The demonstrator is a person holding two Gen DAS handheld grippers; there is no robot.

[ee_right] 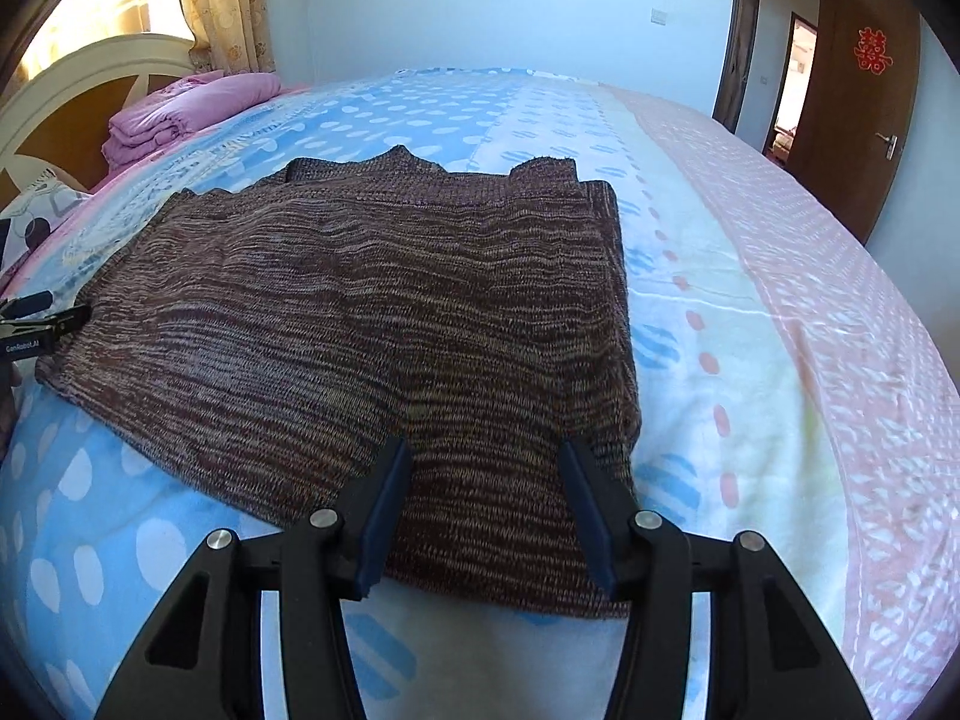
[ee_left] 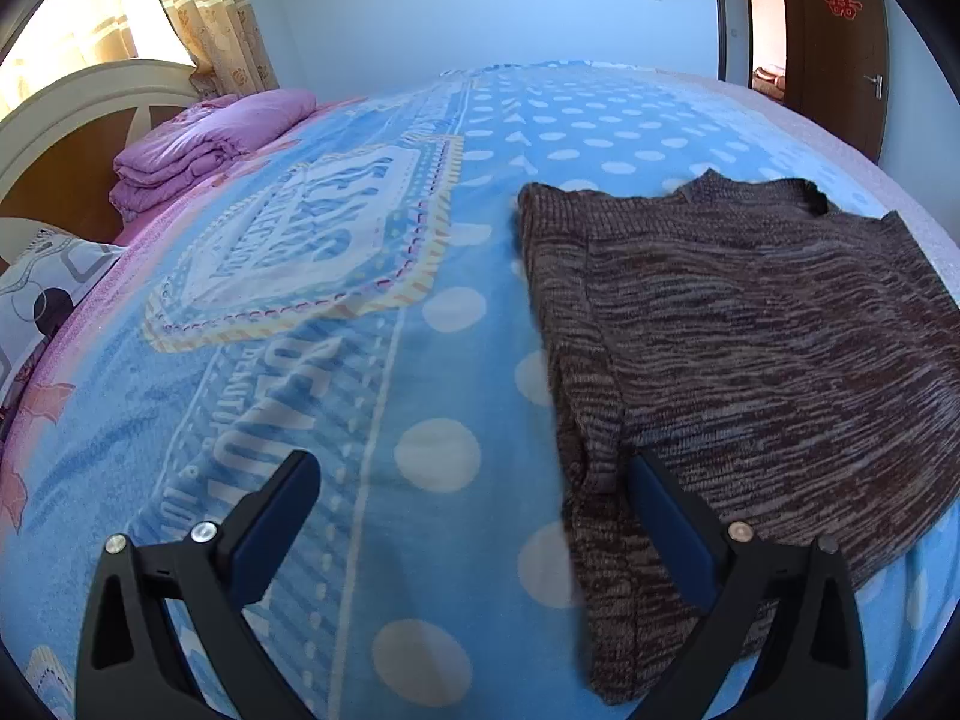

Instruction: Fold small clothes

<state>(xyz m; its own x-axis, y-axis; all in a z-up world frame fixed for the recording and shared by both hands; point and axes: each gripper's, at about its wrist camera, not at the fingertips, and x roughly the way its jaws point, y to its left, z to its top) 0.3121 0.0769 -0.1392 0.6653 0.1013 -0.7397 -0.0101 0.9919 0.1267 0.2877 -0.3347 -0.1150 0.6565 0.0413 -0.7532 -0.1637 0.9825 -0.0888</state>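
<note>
Left wrist view: left gripper (ee_left: 474, 480) is spread wide, nothing between its fingers, hanging over the blue dotted blanket (ee_left: 360, 396) right at the near left edge of the sweater (ee_left: 750, 324). Its right finger sits over the knit, the left one is over bare blanket.

Right wrist view: right gripper (ee_right: 486, 480) is partly spread, also holding nothing, fingers low over the near edge of the sweater (ee_right: 372, 312). Can't tell whether the pads actually touch the fabric.

Sweater: brown-and-grey striped knit, lying flat on the bed with the neckline at the far end and the hem nearest the cameras. Both sleeves look tucked in along the sides, so it reads as a rough rectangle. The strip along its left edge looks doubled over.

Where it sits: on the blue blanket, toward the side where the blue meets a pale band and then a pink patterned strip (ee_right: 840, 360).

Other gripper in shot: the tip of the left gripper (ee_right: 42, 318) pokes in at the left edge of the right wrist view, just beside the sweater's left side.

Background: folded purple quilt (ee_left: 198, 150) up by the white and wood headboard (ee_left: 78, 120), a patterned pillow (ee_left: 42, 294) next to it, curtains (ee_left: 204, 6) behind, brown door (ee_right: 858, 114) with a red paper decoration (ee_right: 873, 51) on the far right.
</note>
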